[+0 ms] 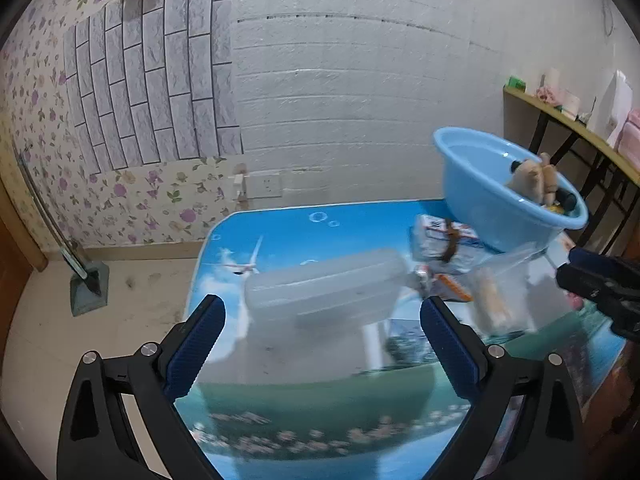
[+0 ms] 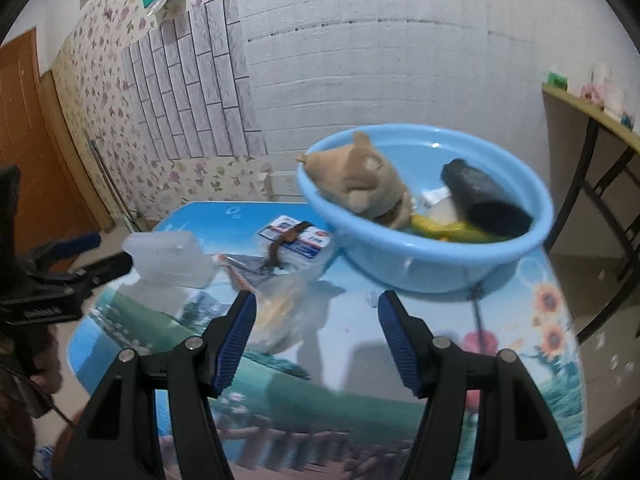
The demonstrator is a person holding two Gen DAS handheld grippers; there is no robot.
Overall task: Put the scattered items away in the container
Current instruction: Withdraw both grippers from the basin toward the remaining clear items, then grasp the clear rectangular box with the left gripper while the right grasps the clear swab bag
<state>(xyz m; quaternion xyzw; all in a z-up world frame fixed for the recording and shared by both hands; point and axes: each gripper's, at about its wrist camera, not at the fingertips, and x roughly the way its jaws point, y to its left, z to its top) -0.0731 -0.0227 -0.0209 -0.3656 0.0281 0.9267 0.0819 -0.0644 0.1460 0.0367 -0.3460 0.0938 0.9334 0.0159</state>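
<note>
Both grippers, left (image 1: pixel 322 312) and right (image 2: pixel 314 308), agape above table (image 2: pixel 360 360).

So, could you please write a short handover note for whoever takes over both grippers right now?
Left gripper: open, empty, facing the clear lidded box.
Right gripper: open, empty, above the clear bag.
Done: plush toy, black cylinder and some yellow items lie in the blue basin.
Left on the table: the box, the bag, and the strapped packet beside the basin.
</note>
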